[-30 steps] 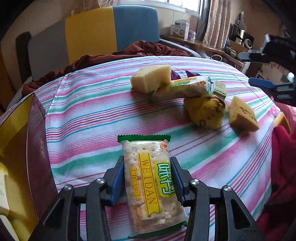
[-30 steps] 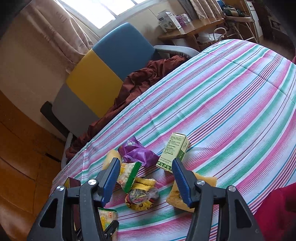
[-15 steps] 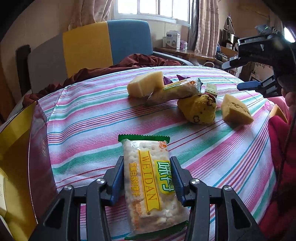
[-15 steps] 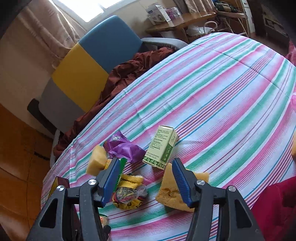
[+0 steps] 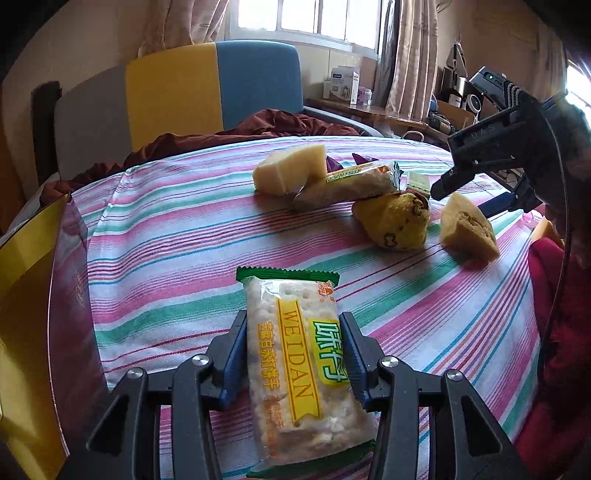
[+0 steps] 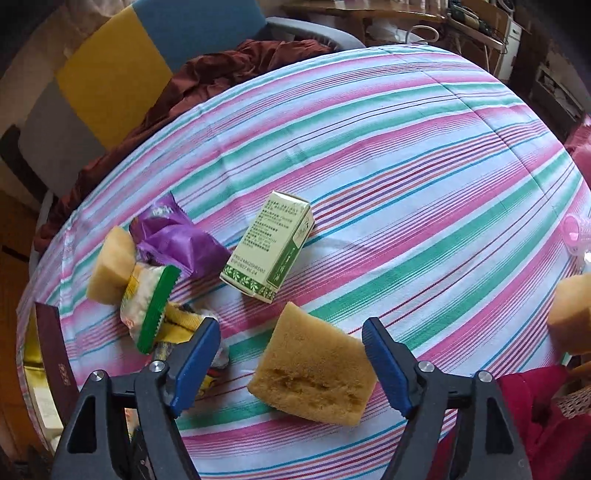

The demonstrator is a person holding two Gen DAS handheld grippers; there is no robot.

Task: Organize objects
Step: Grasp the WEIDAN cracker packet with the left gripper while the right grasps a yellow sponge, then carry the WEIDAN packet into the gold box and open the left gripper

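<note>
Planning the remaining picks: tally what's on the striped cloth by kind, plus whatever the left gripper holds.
Sponges: 3
Cracker packs: 2, one in the left gripper
Green carton: 1
Purple wrapper: 1
Yellow soft toy: 1
Pink plastic piece: 1
Total: 9

Soft daylight comes from the window (image 5: 314, 22) behind the armchair (image 5: 207, 92), its panes washed out to white. The striped cloth (image 6: 388, 155) is evenly bright, with faint, short shadows beside the sponge (image 6: 314, 373). Both views bulge strongly, darkening to black at the corners. Objects near the centre are sharp; the rims are smeared.
</note>
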